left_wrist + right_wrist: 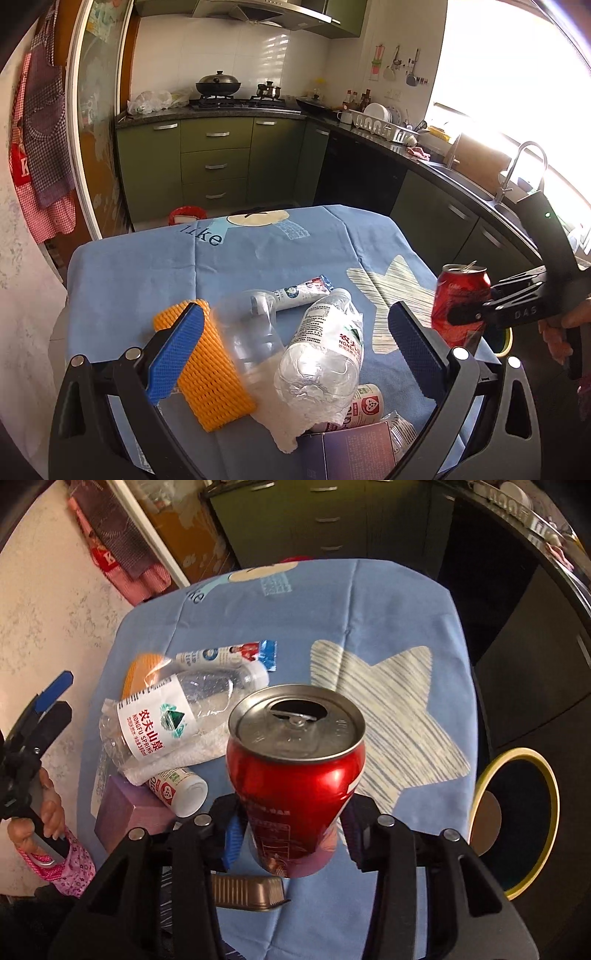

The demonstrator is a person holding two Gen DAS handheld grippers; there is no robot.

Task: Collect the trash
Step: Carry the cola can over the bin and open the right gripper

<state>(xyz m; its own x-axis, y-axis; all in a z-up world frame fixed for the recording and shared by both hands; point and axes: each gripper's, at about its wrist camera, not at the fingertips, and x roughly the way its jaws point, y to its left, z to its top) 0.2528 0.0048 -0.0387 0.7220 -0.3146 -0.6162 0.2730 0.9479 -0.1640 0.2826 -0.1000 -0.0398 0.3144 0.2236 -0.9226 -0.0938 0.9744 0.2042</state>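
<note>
One red can (295, 779), opened on top, is pinched upright between the right gripper's (291, 834) blue pads, lifted clear of the blue cloth (388, 602)! That gripper tilts steeply down, and a yellow-rimmed bin (517, 812) sits at three o'clock of the can. At ten o'clock lies a crushed water bottle (177, 709) on a white towel (192, 753). Left gripper (295, 339) hovers over that pile, fingers spread wide, nothing between them, with orange foam netting (210, 373) beside its left pad.
</note>
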